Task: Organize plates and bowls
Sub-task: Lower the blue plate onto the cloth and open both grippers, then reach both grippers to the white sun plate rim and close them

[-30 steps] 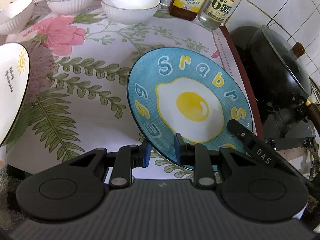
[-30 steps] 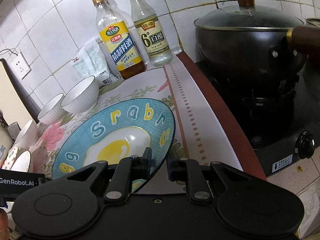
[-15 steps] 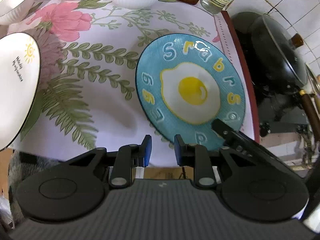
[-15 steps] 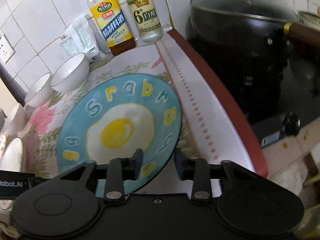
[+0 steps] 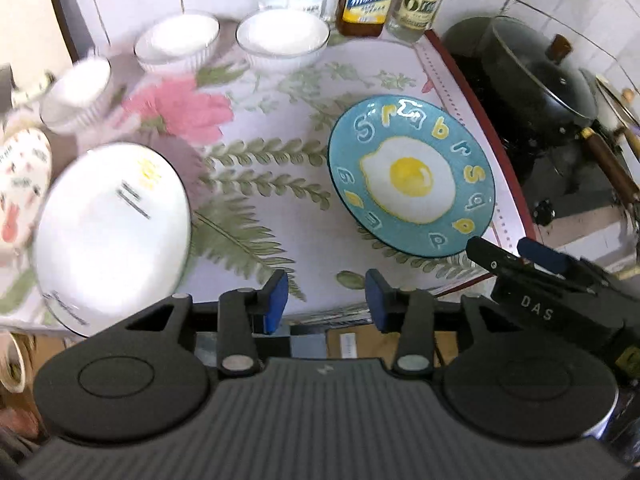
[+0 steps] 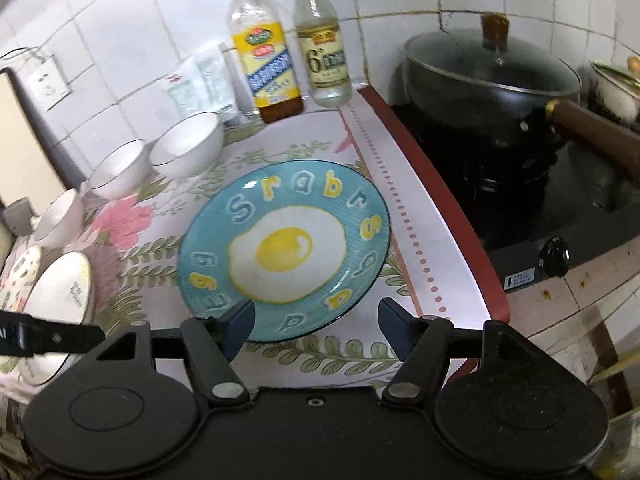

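A blue plate with a fried-egg picture (image 5: 412, 178) lies flat on the floral tablecloth (image 5: 256, 216); it also shows in the right wrist view (image 6: 285, 250). A white plate with a sun mark (image 5: 112, 224) lies at the left, beside a patterned plate (image 5: 20, 188). Three white bowls stand at the back: (image 5: 282, 40), (image 5: 178, 42), (image 5: 76, 92). My left gripper (image 5: 322, 300) is open and empty, at the table's front edge. My right gripper (image 6: 316, 322) is open and empty, just before the blue plate's near rim.
Two bottles (image 6: 266, 48) (image 6: 324, 40) stand against the tiled wall. A black lidded pot (image 6: 492, 76) sits on the stove at the right, its brown handle (image 6: 596, 128) pointing right. A red strip (image 6: 440, 200) edges the table beside the stove.
Both grippers have opened wider and drawn back from the blue plate. The plate, earlier tilted up between the right fingers, now lies flat on the cloth.
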Available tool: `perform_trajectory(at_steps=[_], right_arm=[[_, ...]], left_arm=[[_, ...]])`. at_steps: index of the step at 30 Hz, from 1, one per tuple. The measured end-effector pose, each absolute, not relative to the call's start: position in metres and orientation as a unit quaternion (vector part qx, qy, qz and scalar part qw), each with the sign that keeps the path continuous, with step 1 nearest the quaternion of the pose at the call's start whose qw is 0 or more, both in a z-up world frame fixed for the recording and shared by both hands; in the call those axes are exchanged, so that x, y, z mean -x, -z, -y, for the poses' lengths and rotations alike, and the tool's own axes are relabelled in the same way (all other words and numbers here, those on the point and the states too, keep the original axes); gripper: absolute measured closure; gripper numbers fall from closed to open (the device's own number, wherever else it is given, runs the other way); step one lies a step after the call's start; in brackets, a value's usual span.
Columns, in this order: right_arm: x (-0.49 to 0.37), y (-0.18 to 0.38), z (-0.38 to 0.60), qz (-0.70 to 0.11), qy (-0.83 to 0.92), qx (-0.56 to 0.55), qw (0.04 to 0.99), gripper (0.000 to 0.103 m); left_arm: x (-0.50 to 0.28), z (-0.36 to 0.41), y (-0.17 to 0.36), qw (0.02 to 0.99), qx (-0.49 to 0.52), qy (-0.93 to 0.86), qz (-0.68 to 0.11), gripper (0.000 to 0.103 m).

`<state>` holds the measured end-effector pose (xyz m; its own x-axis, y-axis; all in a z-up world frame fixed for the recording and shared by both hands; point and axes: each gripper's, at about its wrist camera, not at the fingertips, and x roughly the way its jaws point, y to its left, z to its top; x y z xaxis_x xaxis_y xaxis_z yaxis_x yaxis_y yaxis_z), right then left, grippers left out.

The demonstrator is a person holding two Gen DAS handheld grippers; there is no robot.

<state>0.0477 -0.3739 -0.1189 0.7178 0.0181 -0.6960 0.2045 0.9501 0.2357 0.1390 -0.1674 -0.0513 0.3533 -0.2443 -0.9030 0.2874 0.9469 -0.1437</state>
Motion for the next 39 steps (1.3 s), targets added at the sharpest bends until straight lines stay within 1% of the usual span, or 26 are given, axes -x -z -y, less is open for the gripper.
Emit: perform_trajectory(at_steps=[7, 17, 20, 23, 30, 36, 39], right_arm=[[-0.031, 0.097, 0.340, -0.362, 0.001, -0.086, 0.928, 0.030], [-0.010, 0.058, 0.299, -0.318, -0.054, -0.054, 0.945, 0.030], [-0.009, 0.051, 0.286, -0.312, -0.060, -0.041, 0.947, 0.029], [-0.010, 0.049, 0.273, -0.313, -0.070, -0.026, 0.947, 0.029], [-0.017, 0.048, 0.251, -0.315, -0.110, -0.035, 0.942, 0.029], [-0.033, 0.056, 0.221, -0.310, -0.154, -0.016, 0.938, 0.030], [-0.042, 0.061, 0.209, -0.300, -0.172, -0.007, 0.938, 0.029]], left_arm=[[-0.118, 0.142, 0.027, 0.823, -0.032, 0.175, -0.540, 0.061], [-0.101, 0.099, 0.007, 0.840, -0.039, 0.156, -0.518, 0.054], [-0.099, 0.086, 0.005, 0.842, -0.043, 0.155, -0.516, 0.053], [-0.094, 0.075, 0.001, 0.847, -0.052, 0.153, -0.507, 0.053], [-0.094, 0.046, -0.001, 0.856, -0.047, 0.139, -0.495, 0.051], [-0.101, 0.015, 0.013, 0.862, -0.034, 0.112, -0.494, 0.050], [-0.104, 0.001, 0.024, 0.864, -0.035, 0.089, -0.494, 0.046]])
